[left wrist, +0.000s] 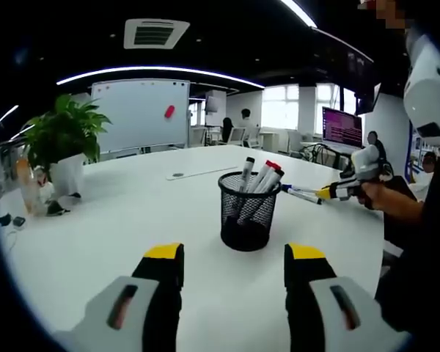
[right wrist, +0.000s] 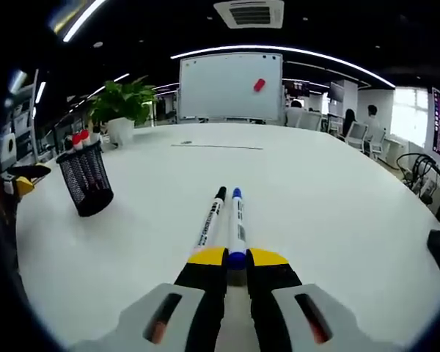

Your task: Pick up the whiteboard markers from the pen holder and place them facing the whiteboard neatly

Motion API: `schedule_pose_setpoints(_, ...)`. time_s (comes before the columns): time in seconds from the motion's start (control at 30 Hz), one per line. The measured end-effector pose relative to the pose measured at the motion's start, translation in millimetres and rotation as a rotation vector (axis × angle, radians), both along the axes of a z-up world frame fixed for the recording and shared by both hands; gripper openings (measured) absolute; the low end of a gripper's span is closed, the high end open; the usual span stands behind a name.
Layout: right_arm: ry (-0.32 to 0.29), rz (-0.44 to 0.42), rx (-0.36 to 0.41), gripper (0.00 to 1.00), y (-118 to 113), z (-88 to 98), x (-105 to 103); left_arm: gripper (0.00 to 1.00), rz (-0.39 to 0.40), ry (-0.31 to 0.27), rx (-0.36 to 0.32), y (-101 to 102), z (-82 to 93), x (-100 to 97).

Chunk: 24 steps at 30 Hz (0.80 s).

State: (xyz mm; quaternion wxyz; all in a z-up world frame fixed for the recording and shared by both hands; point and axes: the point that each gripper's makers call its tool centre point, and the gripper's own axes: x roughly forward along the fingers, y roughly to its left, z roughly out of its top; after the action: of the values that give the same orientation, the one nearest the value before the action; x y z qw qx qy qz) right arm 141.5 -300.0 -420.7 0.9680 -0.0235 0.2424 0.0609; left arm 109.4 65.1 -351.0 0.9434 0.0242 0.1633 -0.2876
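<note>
A black mesh pen holder (left wrist: 248, 213) (right wrist: 88, 180) stands on the white table (left wrist: 117, 220) with several markers (left wrist: 262, 178) upright in it, red and black caps showing. My left gripper (left wrist: 234, 253) is open just short of the holder, nothing between its jaws. My right gripper (right wrist: 237, 257) (left wrist: 326, 193) is shut on a blue-capped marker (right wrist: 237, 224) (left wrist: 299, 193), held low over the table and pointing at the whiteboard (right wrist: 231, 86) (left wrist: 141, 114). A black-capped marker (right wrist: 211, 216) lies on the table close beside it on the left, parallel to it.
A potted plant (left wrist: 62, 139) (right wrist: 121, 106) stands at the table's far side near the whiteboard, which carries a red magnet (right wrist: 259, 85). Bottles and small items (left wrist: 26, 187) sit at the left edge. People and screens (left wrist: 342, 126) are in the background.
</note>
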Motion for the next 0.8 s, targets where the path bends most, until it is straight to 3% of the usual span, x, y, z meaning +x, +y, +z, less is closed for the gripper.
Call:
schedule_pose_setpoints(0.13,0.021,-0.024,0.021,0.14,0.4,-5.2,-1.0,0.56,-0.001,0.001,0.0,0.1,-0.3,0.5)
schedule_pose_setpoints(0.8,0.006,-0.041,0.055,0.14,3.8,-4.2,-2.4,0.56,0.003,0.003,-0.001,1.5,-0.9,0.8)
